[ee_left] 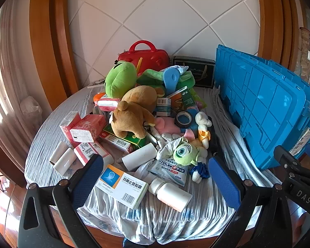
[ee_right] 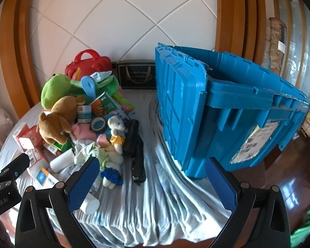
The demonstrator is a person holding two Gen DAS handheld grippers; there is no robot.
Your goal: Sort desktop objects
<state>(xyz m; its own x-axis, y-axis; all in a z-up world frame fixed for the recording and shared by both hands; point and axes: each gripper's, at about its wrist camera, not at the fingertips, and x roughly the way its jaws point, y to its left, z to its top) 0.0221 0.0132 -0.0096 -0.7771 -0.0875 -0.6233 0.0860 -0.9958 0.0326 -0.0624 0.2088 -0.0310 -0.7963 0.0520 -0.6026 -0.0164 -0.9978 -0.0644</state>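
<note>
A heap of objects lies on a round table with a striped cloth [ee_left: 51,136]: a brown plush bear [ee_left: 132,113], a green plush frog [ee_left: 118,78], a small green one-eyed monster plush [ee_left: 185,152], a white bear doll [ee_left: 203,124], a tape roll [ee_left: 184,118], tissue packs [ee_left: 84,128], a medicine box [ee_left: 122,186] and a white bottle [ee_left: 171,194]. My left gripper [ee_left: 155,181] is open above the medicine box and bottle. My right gripper [ee_right: 153,184] is open and empty over bare cloth beside the blue crate [ee_right: 227,111].
The open blue crate [ee_left: 264,107] stands on the right, its lid hanging down its side. A red case [ee_left: 146,56] and a dark box [ee_left: 196,70] stand at the back against the tiled wall. A black umbrella [ee_right: 135,148] lies between heap and crate.
</note>
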